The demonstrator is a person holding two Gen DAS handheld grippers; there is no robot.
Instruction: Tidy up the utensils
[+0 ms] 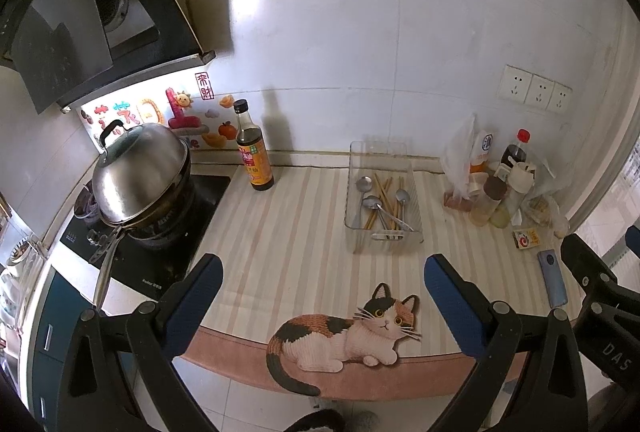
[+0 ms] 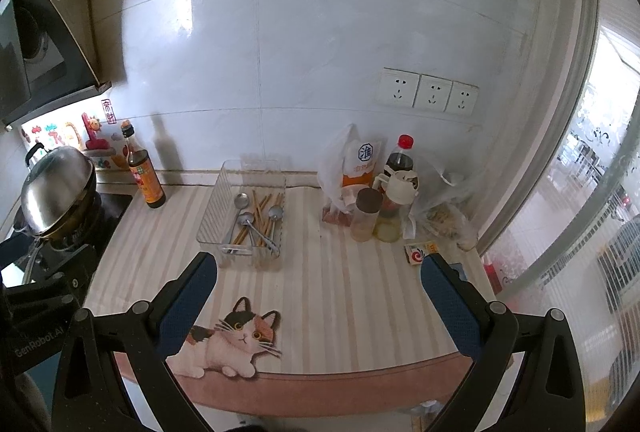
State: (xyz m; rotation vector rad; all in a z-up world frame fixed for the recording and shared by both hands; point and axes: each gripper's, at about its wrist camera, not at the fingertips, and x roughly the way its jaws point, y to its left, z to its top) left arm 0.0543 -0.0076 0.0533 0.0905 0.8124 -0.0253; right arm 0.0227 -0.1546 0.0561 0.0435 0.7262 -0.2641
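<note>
A clear plastic tray (image 1: 356, 232) stands on the striped mat near the wall; it also shows in the right wrist view (image 2: 212, 216). In it lie steel spoons (image 1: 372, 202) (image 2: 245, 220) and wooden chopsticks (image 1: 384, 192) (image 2: 262, 206), mixed together. My left gripper (image 1: 322, 280) is open and empty, held above the mat's front edge, short of the tray. My right gripper (image 2: 318, 278) is open and empty, also in front of the tray, to its right.
A soy sauce bottle (image 1: 252, 152) stands left of the tray. A lidded wok (image 1: 140, 180) sits on the stove at left. Bottles, jars and bags (image 2: 380, 192) crowd the right back corner. A small box (image 2: 418, 252) and a phone (image 1: 554, 282) lie at right.
</note>
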